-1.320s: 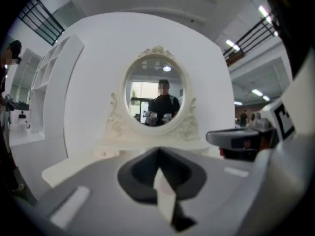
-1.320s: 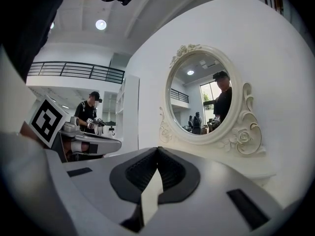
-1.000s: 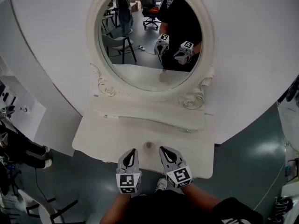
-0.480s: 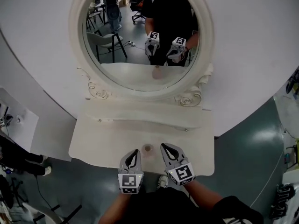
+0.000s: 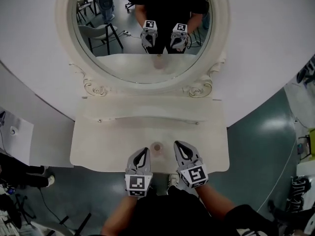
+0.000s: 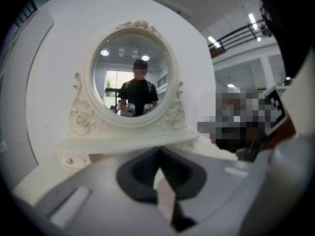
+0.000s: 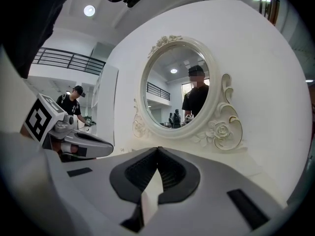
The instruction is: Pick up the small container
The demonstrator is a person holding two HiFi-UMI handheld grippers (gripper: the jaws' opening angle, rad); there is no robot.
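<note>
Jaws of the left gripper (image 5: 143, 152) and right gripper (image 5: 178, 145) are pressed fully together, empty, with the small round beige container (image 5: 157, 147) set on the cream vanity table (image 5: 98, 146) between them, at the oval mirror's (image 5: 142, 33) six o'clock.

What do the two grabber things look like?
The left gripper and right gripper are pale grey and pointed like beaks, with dark ridged pads inside. Each carries a white cube with black square markers. The person wears a black top.
</note>
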